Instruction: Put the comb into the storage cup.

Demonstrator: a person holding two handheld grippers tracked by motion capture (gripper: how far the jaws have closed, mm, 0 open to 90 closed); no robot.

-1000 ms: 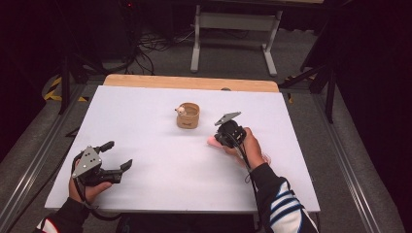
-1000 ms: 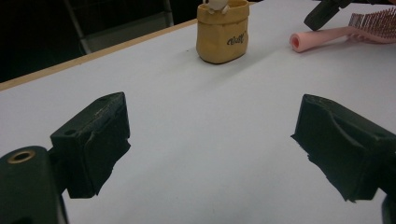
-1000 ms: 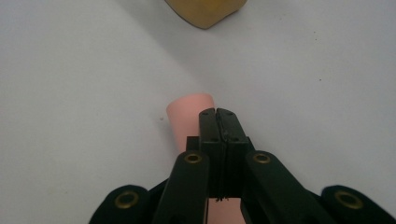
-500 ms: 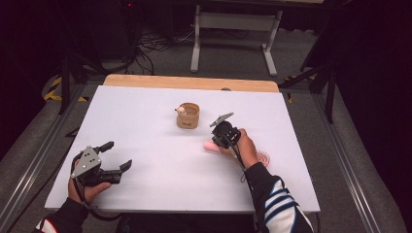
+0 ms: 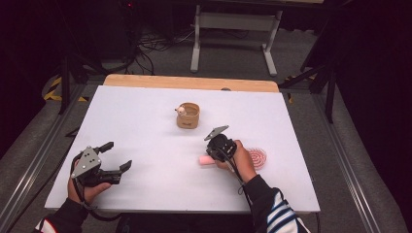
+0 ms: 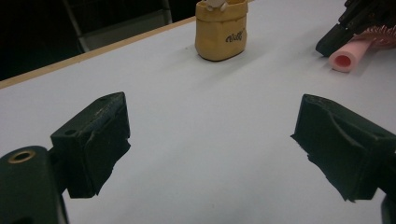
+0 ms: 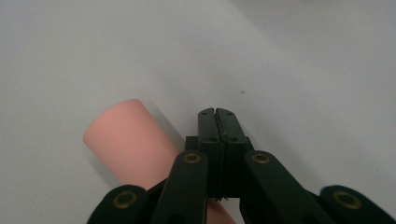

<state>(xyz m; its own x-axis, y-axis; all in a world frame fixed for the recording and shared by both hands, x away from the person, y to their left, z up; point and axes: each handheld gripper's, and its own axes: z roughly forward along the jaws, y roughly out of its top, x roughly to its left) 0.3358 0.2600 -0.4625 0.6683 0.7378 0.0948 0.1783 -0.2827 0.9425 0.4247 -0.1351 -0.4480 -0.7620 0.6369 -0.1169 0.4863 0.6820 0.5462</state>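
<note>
Right gripper (image 5: 217, 146) first, seen from the high view: I have its jaws pressed together with nothing between them, tips down at the white table top (image 5: 145, 121), and the pink hairbrush with a round bristled head and a thick foam-like tubular handle (image 5: 210, 159) lies right under it, handle poking out past the tips toward my left side and the bristle head (image 5: 257, 157) behind the hand. Left gripper (image 5: 112, 162), well apart from all that, hangs just over the table with its jaws spread wide and empty. Farther ahead of the right gripper sits a small tan fabric pot with a pale object at its rim (image 5: 188, 115). From the left gripper view, between my two open black pads (image 6: 95, 140), I see that pot (image 6: 221, 28) far ahead and, off to the upper right, the open hollow end of the handle (image 6: 348, 57) beside the other tool's dark tips (image 6: 332, 40). From the right gripper view, the shut jaws (image 7: 217, 122) point at bare table, with the handle (image 7: 126, 142) lying just to their left and slightly beneath. I judge the brush light; the handle looks soft and squashy, so it should grip well without slipping, while the bristle head is awkward and springy. I would open up, shift left over the handle's middle, and close across its width.
</note>
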